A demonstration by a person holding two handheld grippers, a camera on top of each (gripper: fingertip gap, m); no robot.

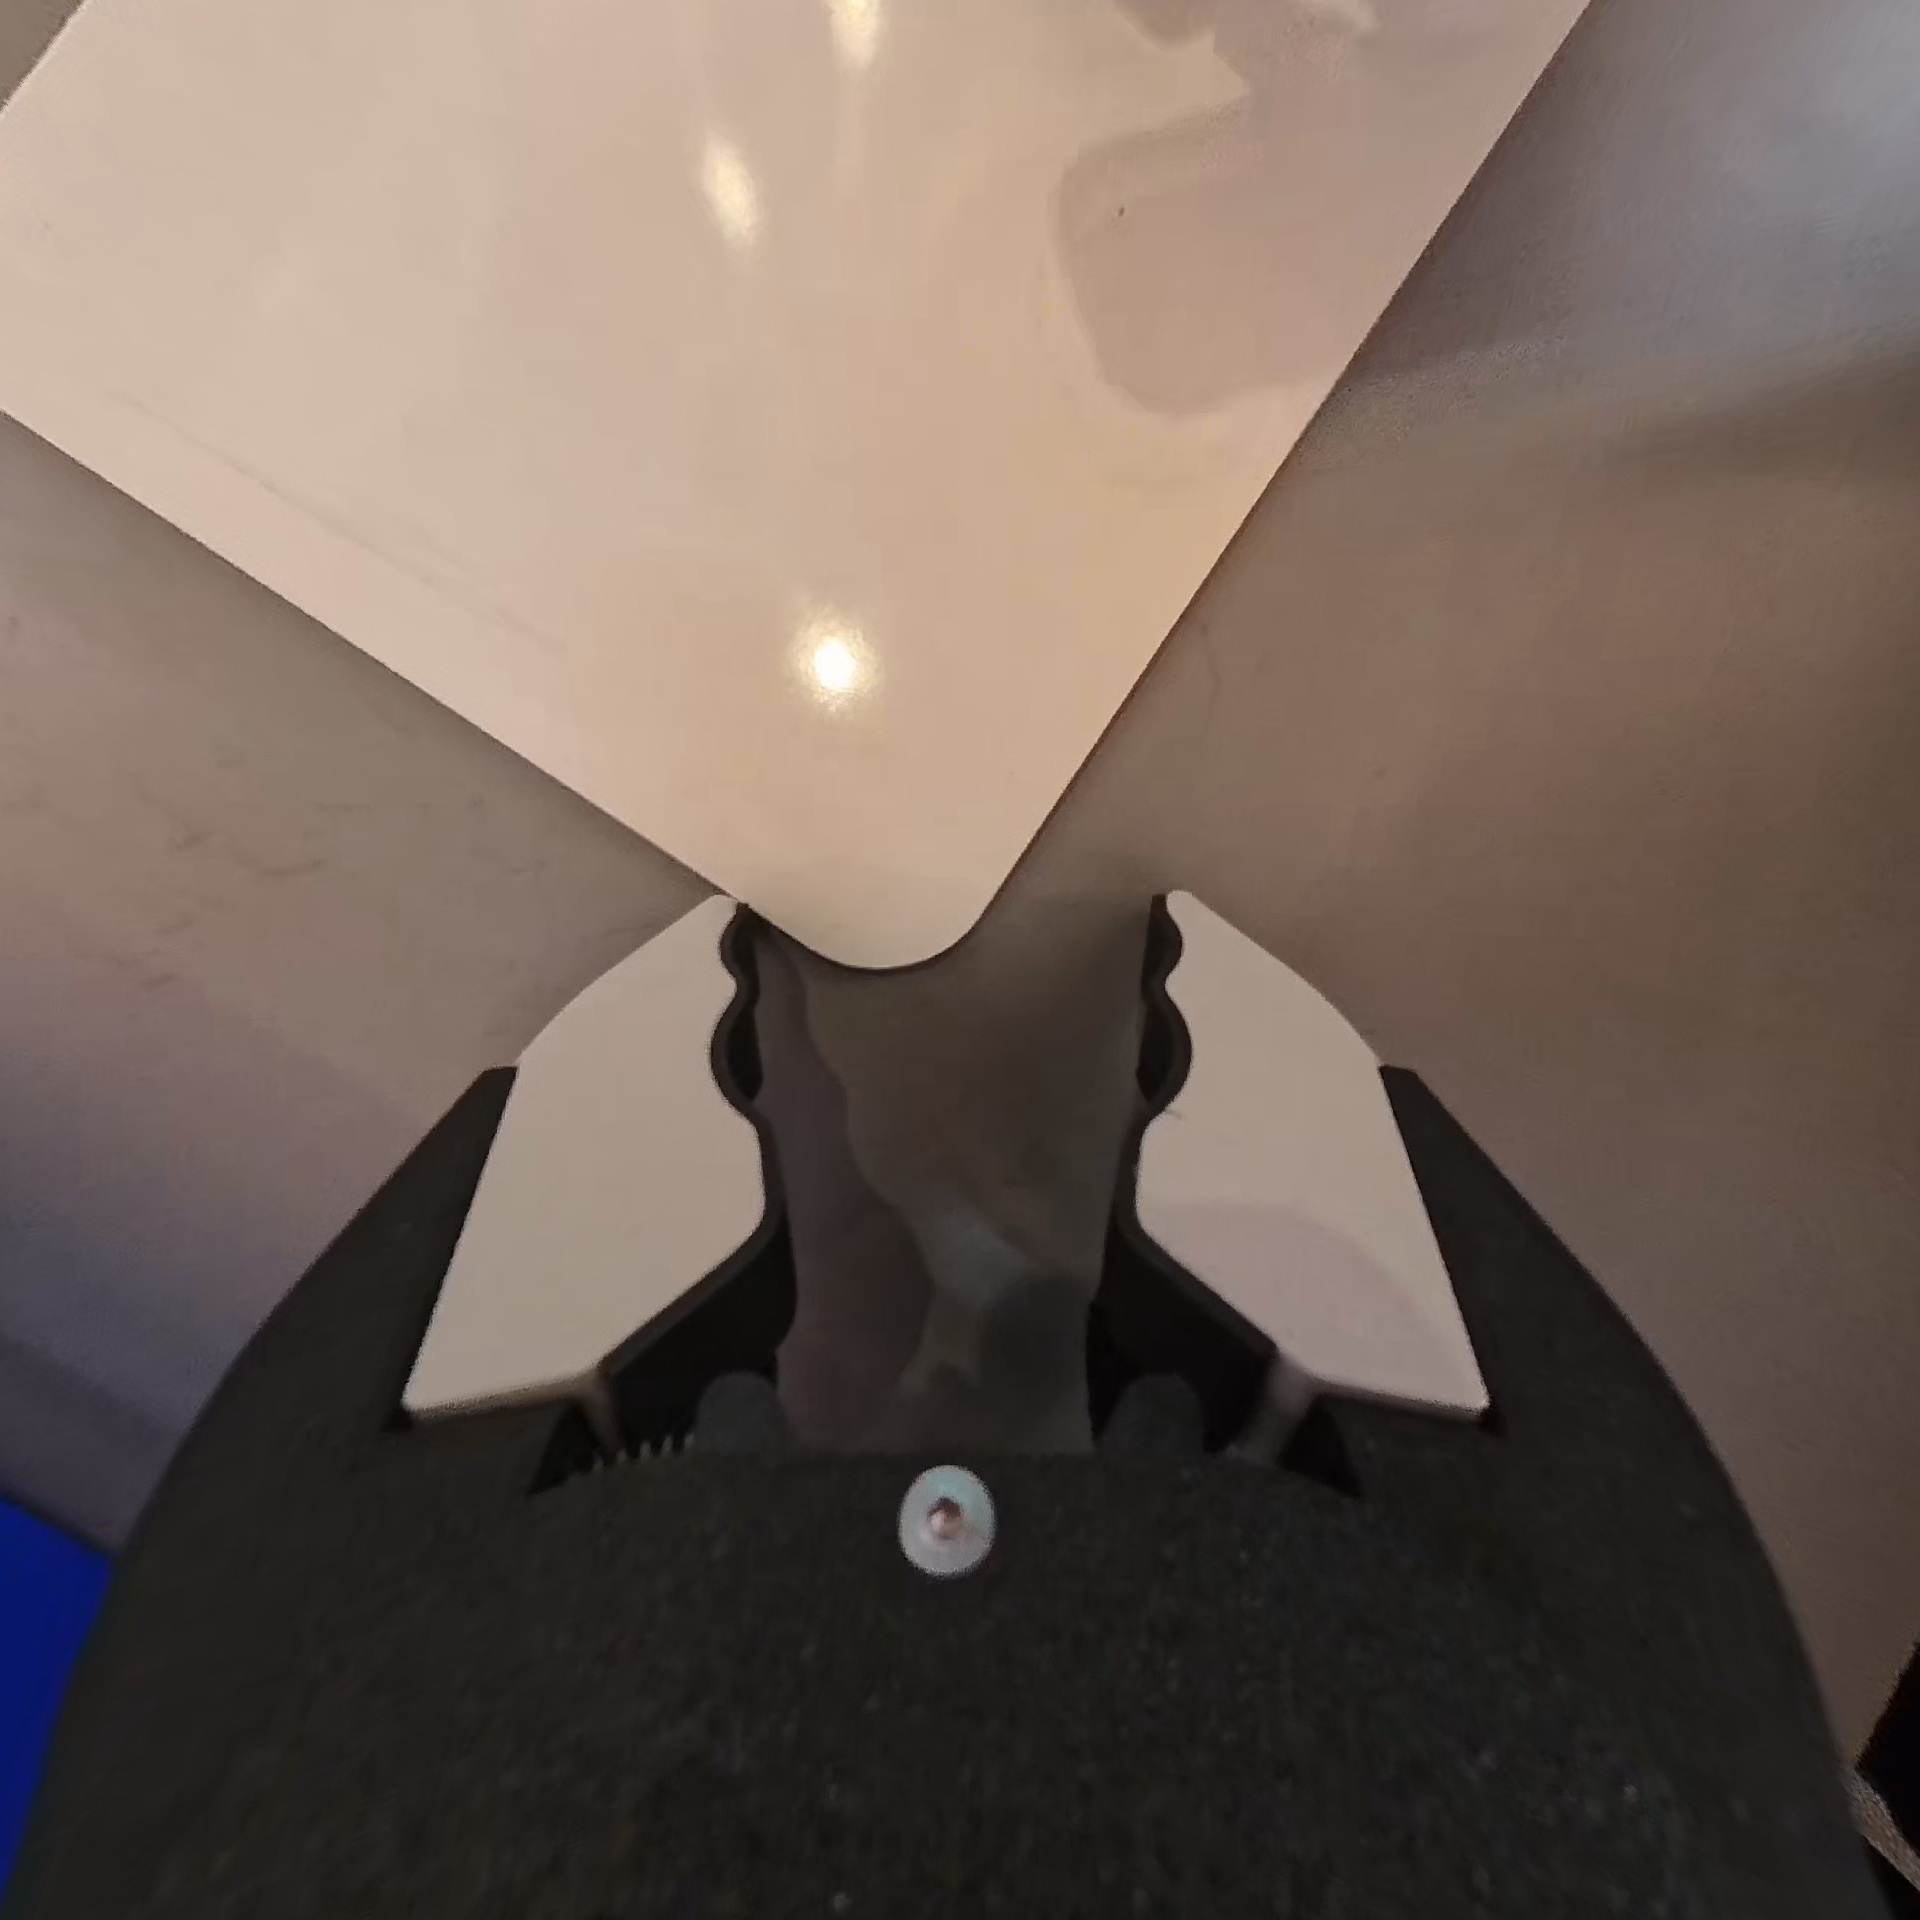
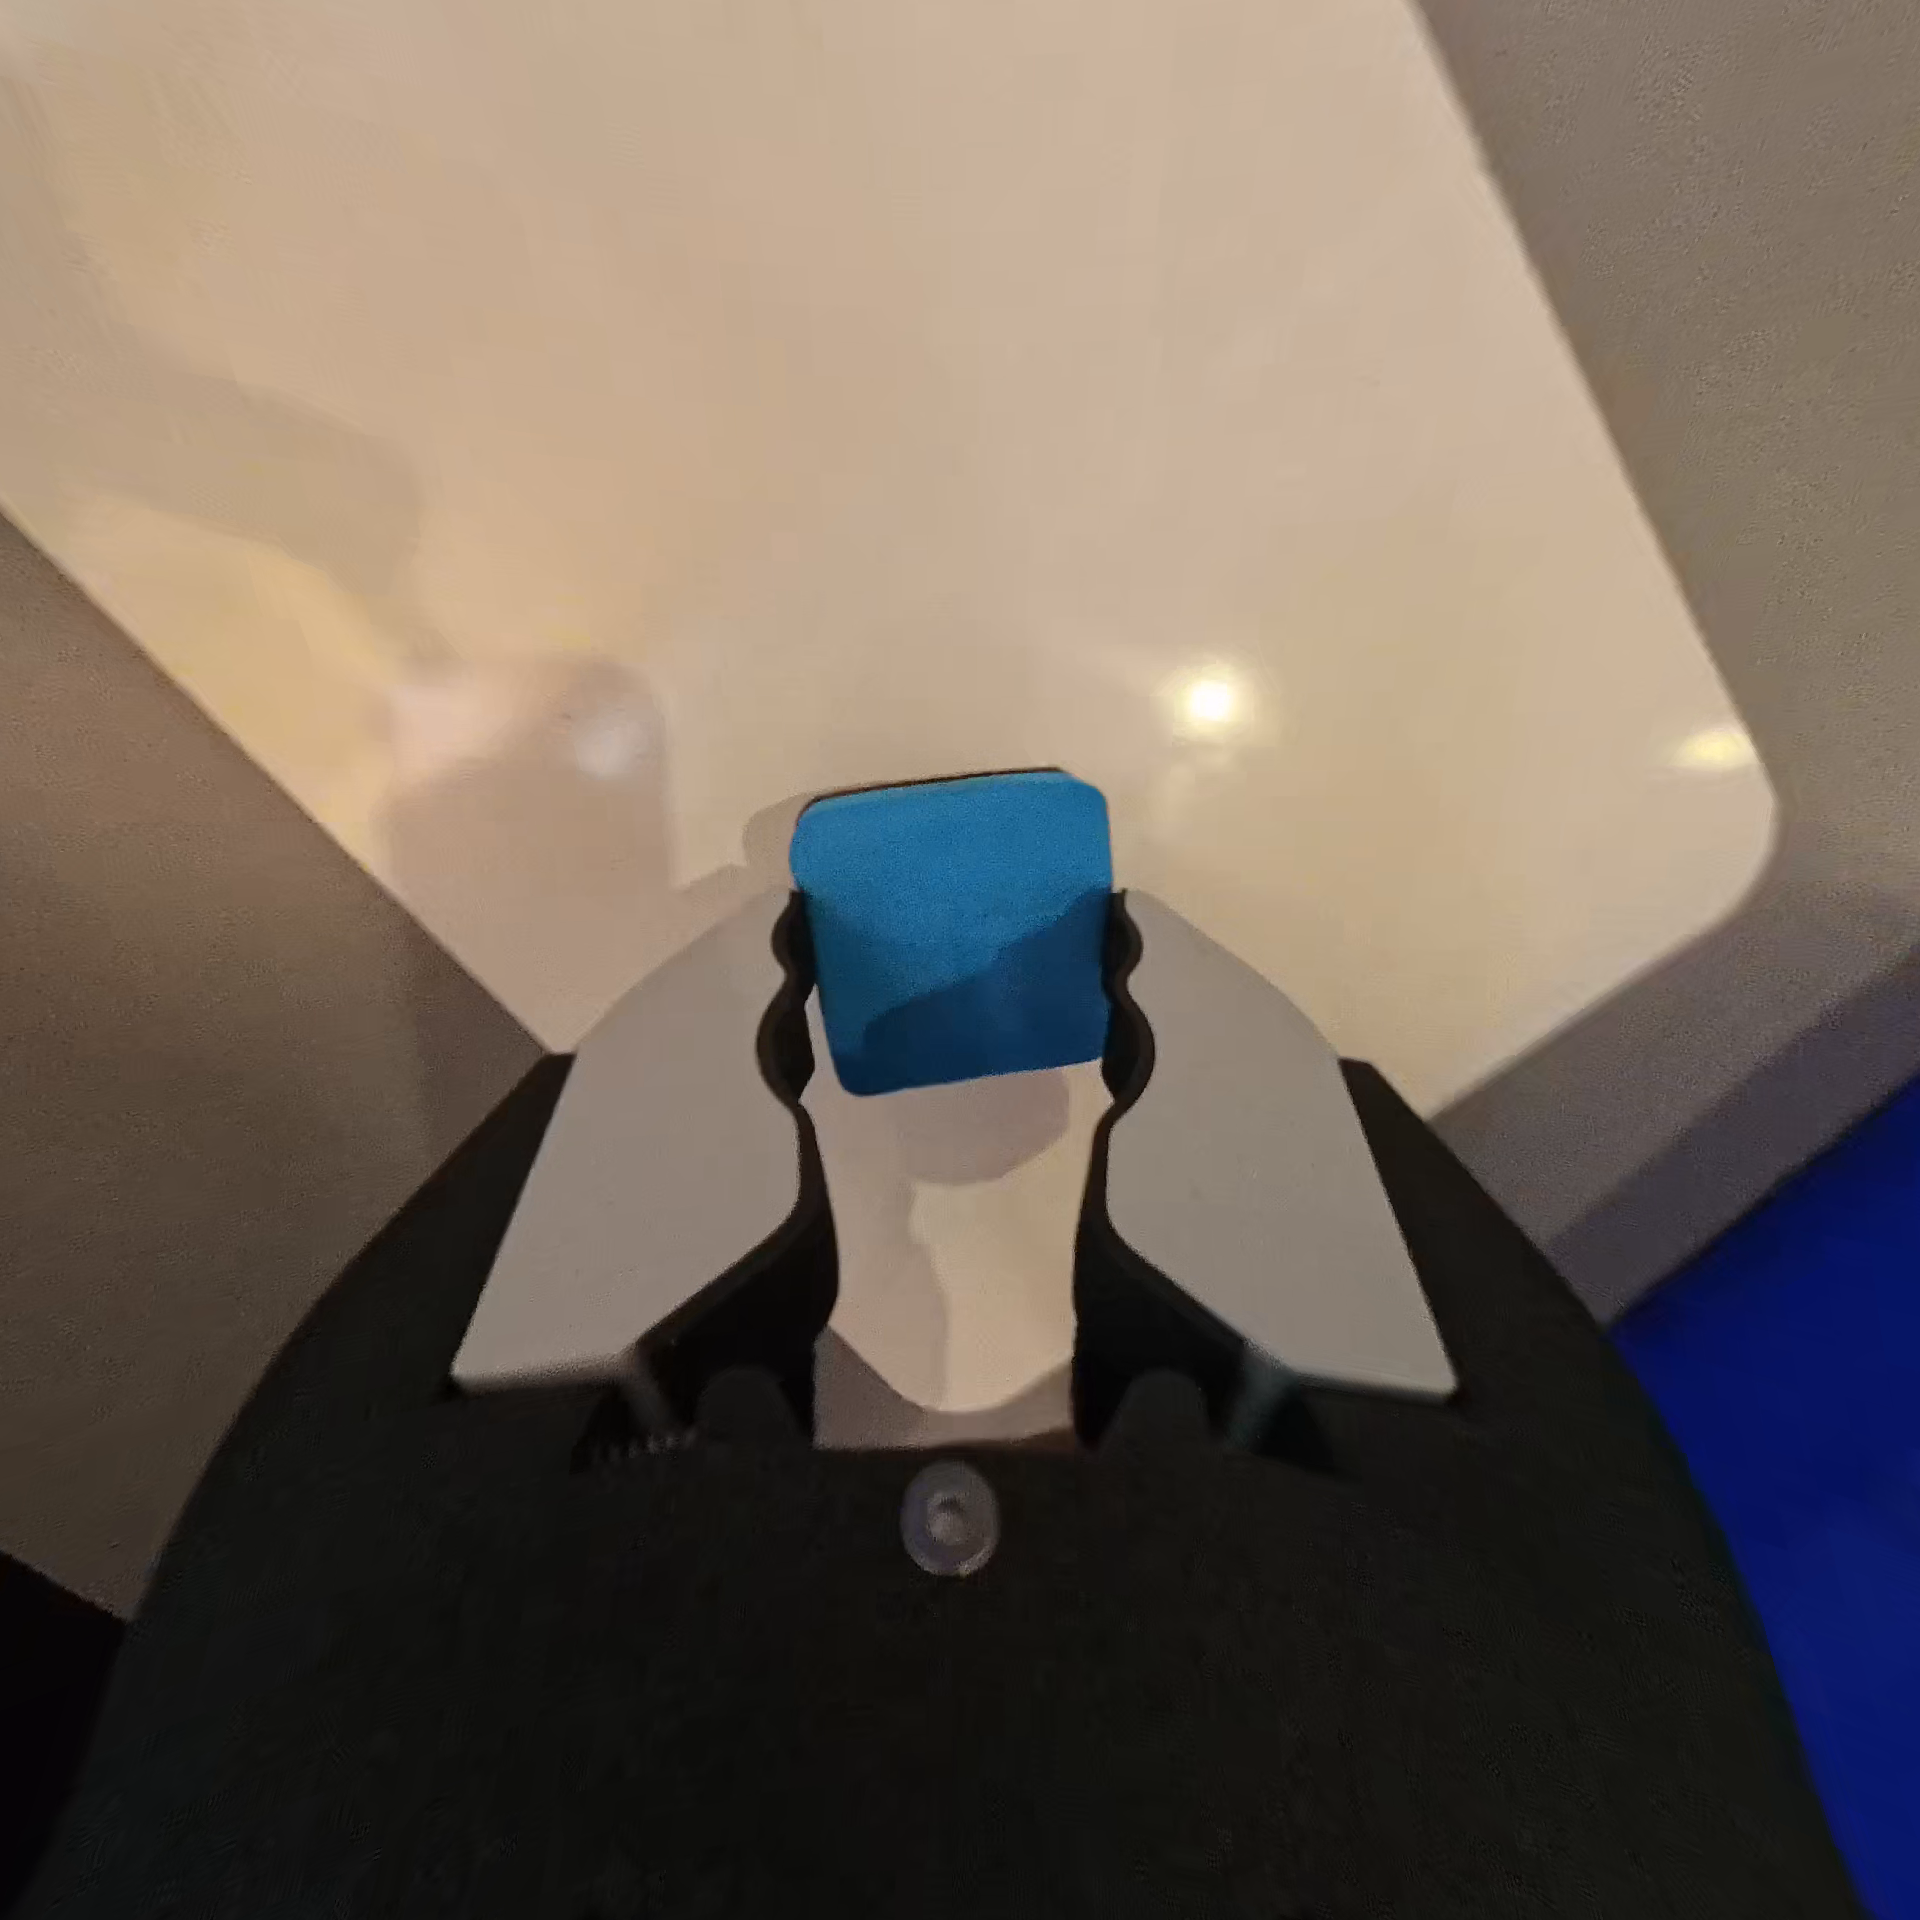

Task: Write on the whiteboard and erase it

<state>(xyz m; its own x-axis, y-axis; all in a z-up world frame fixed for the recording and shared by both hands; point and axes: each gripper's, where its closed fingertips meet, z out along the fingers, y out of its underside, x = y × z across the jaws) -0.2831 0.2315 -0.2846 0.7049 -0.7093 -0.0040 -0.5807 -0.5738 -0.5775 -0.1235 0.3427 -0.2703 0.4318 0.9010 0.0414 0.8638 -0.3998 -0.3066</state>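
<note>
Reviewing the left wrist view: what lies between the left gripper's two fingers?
Only bare grey table. The left gripper is open and empty; the whiteboard corner reaches just to its fingertips, beside one finger.

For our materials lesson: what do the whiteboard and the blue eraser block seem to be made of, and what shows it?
Whiteboard: a smooth, glossy coated sheet, likely plastic or enamel; it mirrors lamp spots.
Blue eraser block: matte, finely grainy, with rounded corners, probably foam; the right tongs are closed on its sides.
</note>
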